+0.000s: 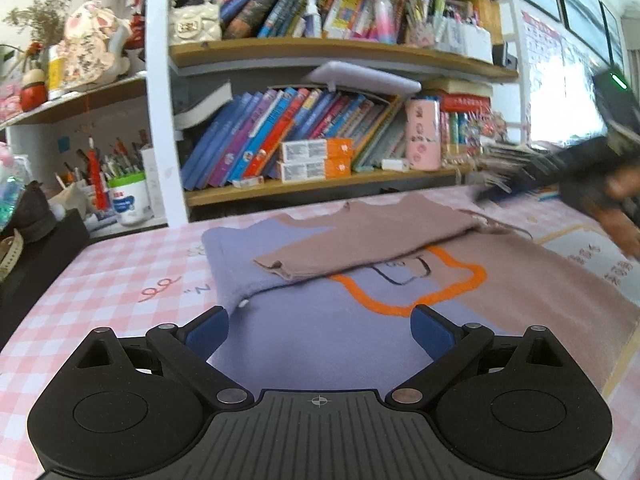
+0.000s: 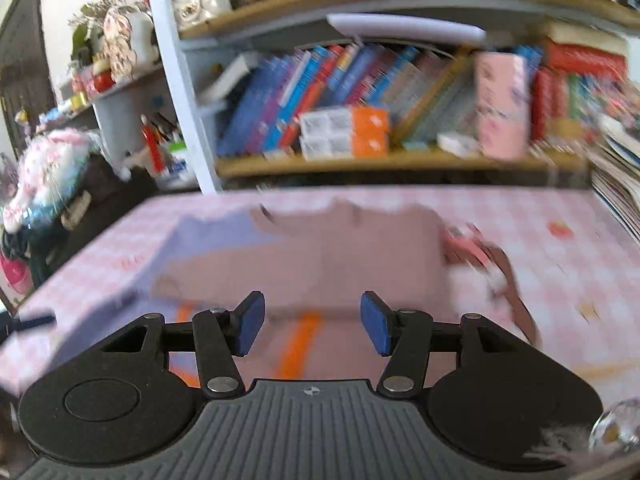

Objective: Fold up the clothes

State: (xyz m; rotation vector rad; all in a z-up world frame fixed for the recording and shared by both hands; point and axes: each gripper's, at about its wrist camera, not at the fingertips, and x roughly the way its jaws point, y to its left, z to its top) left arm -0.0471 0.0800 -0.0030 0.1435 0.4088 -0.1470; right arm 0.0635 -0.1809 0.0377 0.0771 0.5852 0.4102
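Blurred right gripper (image 1: 600,184), fingers indistinct; sweater (image 1: 360,280) hem cut off.

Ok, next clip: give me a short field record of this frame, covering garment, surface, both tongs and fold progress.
garment: sweater, lilac and mauve with an orange outline motif, lying flat
fold progress: one mauve sleeve laid across the body
surface: pink checked tablecloth
left tongs: open, over the sweater's lilac part, nothing between the pads
right tongs: open, empty, over the sweater; view motion-blurred
background: bookshelf behind the table
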